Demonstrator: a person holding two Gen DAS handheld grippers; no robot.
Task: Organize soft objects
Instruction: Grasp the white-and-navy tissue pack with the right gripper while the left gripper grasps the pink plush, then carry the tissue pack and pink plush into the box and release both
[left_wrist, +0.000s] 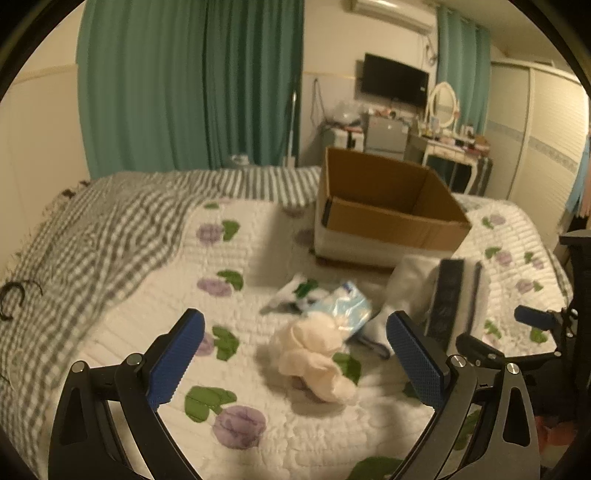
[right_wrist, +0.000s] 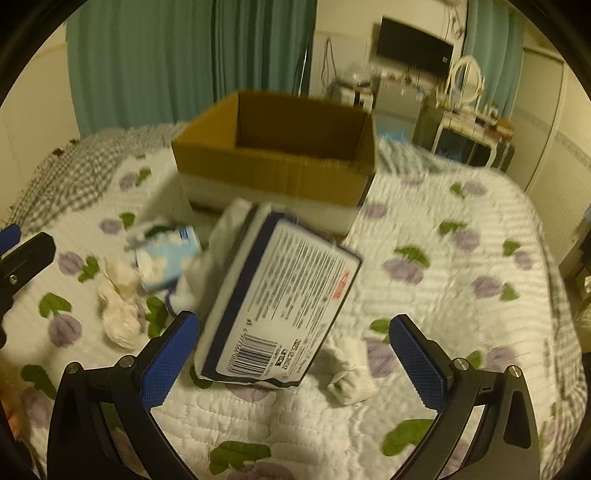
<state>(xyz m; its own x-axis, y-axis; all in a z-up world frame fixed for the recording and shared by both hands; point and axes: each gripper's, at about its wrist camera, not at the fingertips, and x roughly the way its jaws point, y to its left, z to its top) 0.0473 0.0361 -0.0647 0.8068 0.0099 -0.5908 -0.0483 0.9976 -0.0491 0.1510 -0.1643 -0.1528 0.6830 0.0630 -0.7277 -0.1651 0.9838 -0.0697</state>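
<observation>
A cream plush toy (left_wrist: 314, 358) lies on the floral quilt, between the fingers of my open left gripper (left_wrist: 295, 354). Behind it lie a light blue soft pack (left_wrist: 347, 306) and a white and green cloth (left_wrist: 295, 291). A white and navy wrapped pack (right_wrist: 280, 302) with a barcode lies tilted between the fingers of my open right gripper (right_wrist: 295, 354); it also shows in the left wrist view (left_wrist: 443, 295). A small white rolled cloth (right_wrist: 351, 373) lies beside it. An open cardboard box (left_wrist: 388, 206), also in the right wrist view (right_wrist: 280, 147), stands on the bed behind them.
A grey checked blanket (left_wrist: 103, 229) covers the far left of the bed. Green curtains (left_wrist: 184, 81), a wall TV (left_wrist: 393, 79), a dressing table with a mirror (left_wrist: 443, 107) and a wardrobe (left_wrist: 546, 133) stand beyond the bed.
</observation>
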